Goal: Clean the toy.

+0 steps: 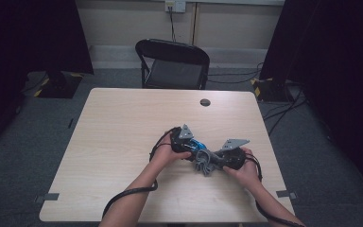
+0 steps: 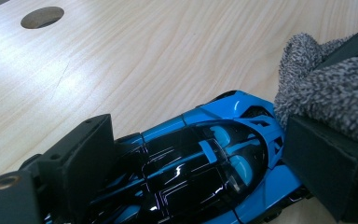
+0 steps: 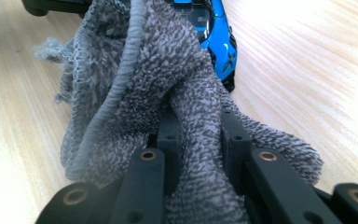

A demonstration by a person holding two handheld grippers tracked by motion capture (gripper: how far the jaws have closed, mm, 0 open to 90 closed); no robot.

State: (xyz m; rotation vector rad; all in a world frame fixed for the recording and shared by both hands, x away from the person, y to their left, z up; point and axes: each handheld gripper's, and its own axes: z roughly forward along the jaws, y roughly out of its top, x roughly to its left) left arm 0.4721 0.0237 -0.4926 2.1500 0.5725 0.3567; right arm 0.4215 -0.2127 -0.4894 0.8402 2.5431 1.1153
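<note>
The high view looks forward and down from above the near edge of the table, taking in the whole top, a chair beyond the far edge, and both claws near the near edge. The left gripper view sits very close along its left claw, low over the table, facing a blue toy car and a grey cloth. The right gripper view, equally close, looks along the right claw into the same cloth and car, shared by all three views.
</note>
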